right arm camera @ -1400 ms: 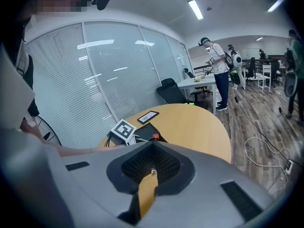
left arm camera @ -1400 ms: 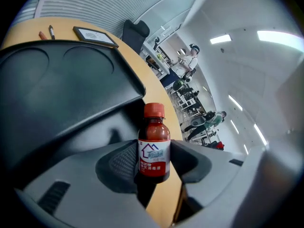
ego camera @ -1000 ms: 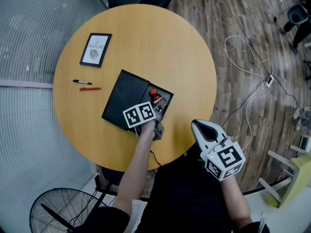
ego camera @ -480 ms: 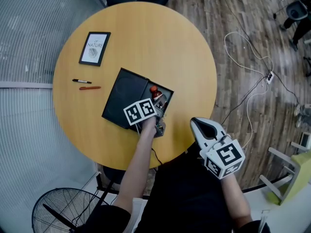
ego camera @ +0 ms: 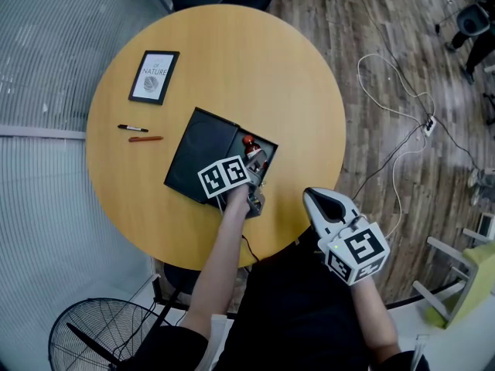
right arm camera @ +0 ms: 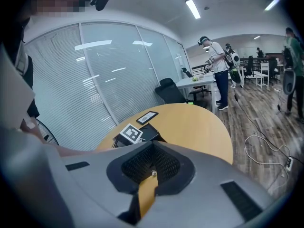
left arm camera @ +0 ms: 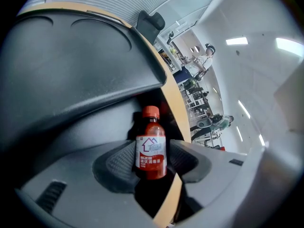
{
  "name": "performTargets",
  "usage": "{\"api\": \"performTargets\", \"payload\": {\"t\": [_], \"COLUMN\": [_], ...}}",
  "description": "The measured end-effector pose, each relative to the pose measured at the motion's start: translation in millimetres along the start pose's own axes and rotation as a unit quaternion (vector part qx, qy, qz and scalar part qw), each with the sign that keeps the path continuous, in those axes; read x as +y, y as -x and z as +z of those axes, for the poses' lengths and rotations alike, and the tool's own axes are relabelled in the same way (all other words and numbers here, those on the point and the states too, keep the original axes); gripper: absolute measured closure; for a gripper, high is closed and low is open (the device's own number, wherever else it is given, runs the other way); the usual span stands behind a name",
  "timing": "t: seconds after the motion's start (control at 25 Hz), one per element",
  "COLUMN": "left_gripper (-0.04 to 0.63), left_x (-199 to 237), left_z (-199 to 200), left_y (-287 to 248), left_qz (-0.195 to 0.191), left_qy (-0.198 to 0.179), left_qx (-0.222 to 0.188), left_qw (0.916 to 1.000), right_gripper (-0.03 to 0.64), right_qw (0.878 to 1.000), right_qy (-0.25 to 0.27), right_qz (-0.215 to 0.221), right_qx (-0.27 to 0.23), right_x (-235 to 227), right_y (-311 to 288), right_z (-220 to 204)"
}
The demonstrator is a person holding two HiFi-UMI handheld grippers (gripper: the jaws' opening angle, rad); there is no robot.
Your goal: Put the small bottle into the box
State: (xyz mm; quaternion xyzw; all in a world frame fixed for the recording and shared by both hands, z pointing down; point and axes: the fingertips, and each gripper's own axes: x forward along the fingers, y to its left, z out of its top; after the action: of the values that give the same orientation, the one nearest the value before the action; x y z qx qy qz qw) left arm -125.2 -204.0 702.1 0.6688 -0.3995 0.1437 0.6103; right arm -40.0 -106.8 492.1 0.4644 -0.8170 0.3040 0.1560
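Note:
The small bottle [left arm camera: 150, 148] has a red cap, red liquid and a white label, and it stands upright between the pads of my left gripper [left arm camera: 150, 161], which is shut on it. In the head view the bottle's cap [ego camera: 247, 141] shows inside the open compartment of the black box [ego camera: 199, 158] on the round wooden table [ego camera: 232, 60]. There my left gripper [ego camera: 252, 165] reaches in from the box's near edge. My right gripper [ego camera: 318, 199] hangs off the table's near right edge; its pads [right arm camera: 167, 164] meet with nothing between them.
A framed picture [ego camera: 154, 77] lies at the table's far left. A black pen [ego camera: 132, 128] and a red pen [ego camera: 145, 139] lie left of the box. A floor fan [ego camera: 93, 338] stands at lower left. Cables [ego camera: 402, 122] run over the wood floor at right.

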Motion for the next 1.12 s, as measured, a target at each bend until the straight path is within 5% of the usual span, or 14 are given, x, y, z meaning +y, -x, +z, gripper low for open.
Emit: {"api": "performTargets", "payload": {"t": [0.6,1.12], "left_gripper": [0.356,0.356], "left_x": [-12.6,-46.3], "left_z": [-4.1,-2.7], "left_y": [17.4,58.9], "left_qz": [0.004,0.021], "left_qy": [-0.023,-0.046], "left_qx": [-0.010,-0.090], "left_qw": [0.9997,0.9946], "right_gripper": [0.606,0.606], "right_qw": [1.000,0.995], "right_qy": [0.008,0.051], "right_qz": [0.007,0.057], "right_qx": [-0.023,-0.061], "right_x": [2.2,-3.5], "right_y": [19.7,47.0], "right_z": [6.2,30.7]}}
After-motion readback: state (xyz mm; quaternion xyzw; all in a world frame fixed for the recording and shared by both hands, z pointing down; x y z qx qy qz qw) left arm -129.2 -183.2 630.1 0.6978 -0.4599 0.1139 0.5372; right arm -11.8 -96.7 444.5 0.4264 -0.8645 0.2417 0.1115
